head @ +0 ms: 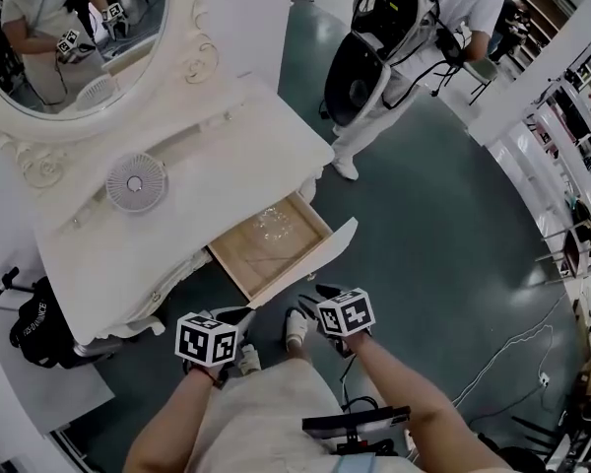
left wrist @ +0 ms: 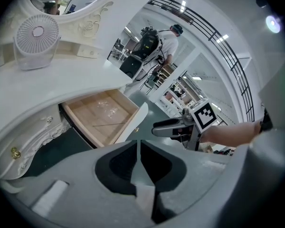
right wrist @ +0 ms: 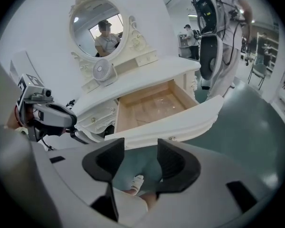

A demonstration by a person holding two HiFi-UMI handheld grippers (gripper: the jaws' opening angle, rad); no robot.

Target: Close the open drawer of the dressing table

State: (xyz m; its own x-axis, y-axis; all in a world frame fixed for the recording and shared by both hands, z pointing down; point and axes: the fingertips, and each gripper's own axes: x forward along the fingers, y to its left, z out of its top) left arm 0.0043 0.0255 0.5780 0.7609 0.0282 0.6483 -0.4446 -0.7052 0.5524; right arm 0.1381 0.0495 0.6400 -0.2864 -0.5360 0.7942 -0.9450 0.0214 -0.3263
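The white dressing table (head: pixel 192 156) has one drawer (head: pixel 271 242) pulled out, its bare wood bottom showing and its white front panel (head: pixel 325 249) facing me. The drawer (right wrist: pixel 152 103) fills the middle of the right gripper view; its front panel (right wrist: pixel 180 122) lies just beyond the jaws. My right gripper (head: pixel 318 297) is open a little short of that panel, with nothing between its fingers; through the gap I see my shoe. My left gripper (head: pixel 234 317) hangs to the left, below the drawer's near corner, shut and empty. In the left gripper view the drawer (left wrist: pixel 102 115) lies ahead of the shut left gripper (left wrist: pixel 138 146).
A small white fan (head: pixel 136 181) stands on the tabletop under the oval mirror (head: pixel 69 37). A person in white with a black backpack (head: pixel 394 37) stands on the green floor behind the table. A black bag (head: pixel 39 328) lies at the table's left.
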